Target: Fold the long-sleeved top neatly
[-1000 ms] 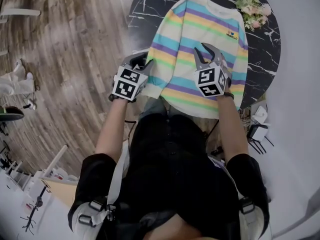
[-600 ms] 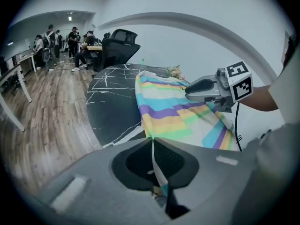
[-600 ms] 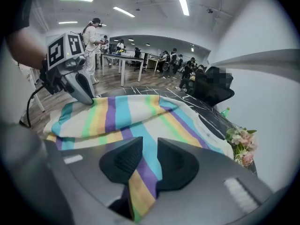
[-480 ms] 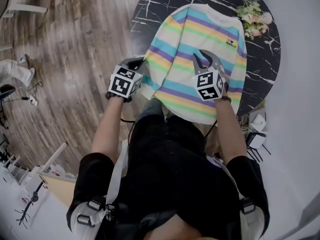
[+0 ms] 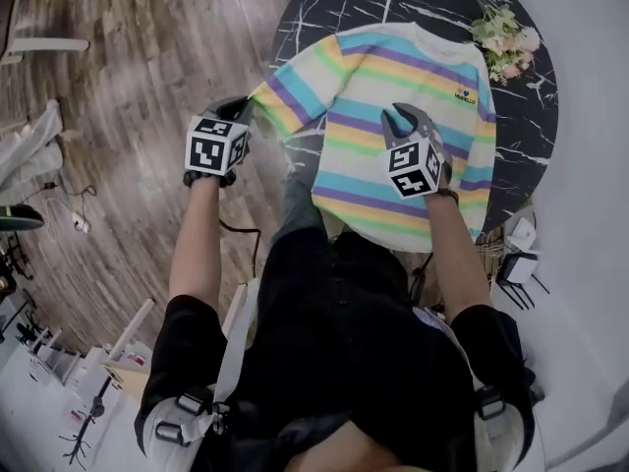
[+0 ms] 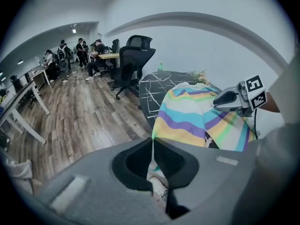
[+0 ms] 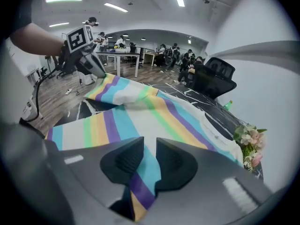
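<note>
The striped long-sleeved top (image 5: 413, 77) lies flat on the round black marble table (image 5: 324, 8). Its sleeve (image 5: 280, 91) is drawn out past the table's edge, its end clamped between the closed fingers of the left gripper (image 5: 238, 112). The right gripper (image 5: 408, 118) points down onto the top's middle. Its jaws have just been closing and stand a little apart with striped cloth between them, seemingly not yet pinched. A flower bunch (image 5: 506, 39) sits well beyond the right fingertips.

One top (image 5: 418, 67), two claws (image 5: 242, 107) (image 5: 404, 117)
</note>
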`<state>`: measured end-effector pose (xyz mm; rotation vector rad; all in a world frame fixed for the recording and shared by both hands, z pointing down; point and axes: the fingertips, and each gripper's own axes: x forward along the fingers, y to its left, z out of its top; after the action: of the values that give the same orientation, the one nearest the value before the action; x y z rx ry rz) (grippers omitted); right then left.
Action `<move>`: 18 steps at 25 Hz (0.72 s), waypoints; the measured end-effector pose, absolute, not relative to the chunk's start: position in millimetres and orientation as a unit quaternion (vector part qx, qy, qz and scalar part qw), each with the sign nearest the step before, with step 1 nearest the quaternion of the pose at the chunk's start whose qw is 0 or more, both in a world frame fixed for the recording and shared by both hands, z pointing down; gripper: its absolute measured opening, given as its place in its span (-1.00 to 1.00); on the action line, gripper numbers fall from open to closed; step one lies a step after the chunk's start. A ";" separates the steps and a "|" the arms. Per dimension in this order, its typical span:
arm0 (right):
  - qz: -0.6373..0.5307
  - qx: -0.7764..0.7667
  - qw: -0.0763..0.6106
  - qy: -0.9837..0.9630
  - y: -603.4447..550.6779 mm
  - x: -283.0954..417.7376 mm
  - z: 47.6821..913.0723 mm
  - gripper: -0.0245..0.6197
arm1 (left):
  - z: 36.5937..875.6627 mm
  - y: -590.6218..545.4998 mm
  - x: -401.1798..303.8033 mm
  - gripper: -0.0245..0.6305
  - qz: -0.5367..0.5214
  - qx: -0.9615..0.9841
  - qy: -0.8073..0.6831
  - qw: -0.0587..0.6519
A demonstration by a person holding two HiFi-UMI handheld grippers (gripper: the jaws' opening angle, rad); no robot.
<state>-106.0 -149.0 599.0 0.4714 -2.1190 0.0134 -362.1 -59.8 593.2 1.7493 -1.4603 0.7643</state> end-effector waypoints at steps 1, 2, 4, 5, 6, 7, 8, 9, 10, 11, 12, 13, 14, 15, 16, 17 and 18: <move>0.012 0.203 0.469 -0.860 -149.0 -110.3 599.8 -0.64 | 593.7 -66.4 -369.4 -0.88 0.301 0.685 -0.559 0.357; 0.019 0.213 0.471 -0.856 -148.7 -113.6 600.7 -0.64 | 594.5 -73.0 -375.8 -0.88 0.307 0.691 -0.550 0.353; 0.032 0.235 0.474 -0.848 -149.4 -119.5 601.0 -0.64 | 596.9 -86.7 -387.8 -0.88 0.322 0.704 -0.533 0.342; 0.038 0.246 0.474 -0.845 -150.2 -122.6 599.6 -0.64 | 598.0 -93.4 -393.8 -0.88 0.329 0.709 -0.524 0.337; 0.042 0.256 0.472 -0.842 -150.7 -125.9 597.1 -0.64 | 598.9 -99.7 -399.8 -0.88 0.336 0.714 -0.517 0.332; 0.046 0.266 0.470 -0.840 -150.8 -129.1 593.8 -0.64 | 599.7 -105.6 -405.7 -0.88 0.343 0.718 -0.510 0.327; 0.050 0.275 0.468 -0.838 -150.5 -131.5 590.0 -0.64 | 600.4 -110.9 -411.2 -0.88 0.349 0.721 -0.504 0.323; 0.053 0.283 0.467 -0.836 -150.2 -132.9 586.3 -0.64 | 600.9 -115.3 -416.2 -0.88 0.355 0.723 -0.499 0.319; 0.054 0.290 0.466 -0.834 -149.6 -133.3 583.0 -0.64 | 601.5 -118.7 -420.4 -0.88 0.360 0.724 -0.496 0.317; 0.056 0.296 0.465 -0.832 -149.0 -132.5 580.6 -0.64 | 602.4 -121.4 -423.7 -0.88 0.364 0.724 -0.494 0.316; 0.057 0.302 0.465 -0.830 -148.8 -130.4 579.2 -0.64 | 603.8 -123.8 -426.4 -0.88 0.366 0.723 -0.493 0.317; 0.059 0.308 0.466 -0.827 -149.4 -127.4 578.6 -0.64 | 605.5 -126.6 -428.6 -0.88 0.367 0.722 -0.493 0.317; 0.061 0.315 0.467 -0.824 -150.4 -123.7 578.6 -0.64 | 607.3 -129.5 -430.0 -0.86 0.367 0.722 -0.493 0.318; 0.062 0.320 0.468 -0.821 -151.5 -119.8 578.9 -0.64 | 609.1 -132.0 -430.4 -0.81 0.368 0.721 -0.493 0.317; 0.064 0.325 0.470 -0.818 -152.1 -116.0 579.5 -0.64 | 610.5 -133.6 -429.8 -0.71 0.370 0.722 -0.491 0.317; 0.065 0.329 0.472 -0.816 -152.0 -112.9 580.1 -0.64 | 611.4 -134.2 -428.3 -0.60 0.372 0.723 -0.488 0.316; 0.066 0.332 0.473 -0.814 -151.3 -110.4 580.7 -0.64 | 611.4 -134.4 -426.4 -0.55 0.373 0.725 -0.485 0.315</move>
<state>-110.4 -151.3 580.7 0.8117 -1.9920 0.1620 -426.4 -134.4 611.4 1.9105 -1.2786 0.9831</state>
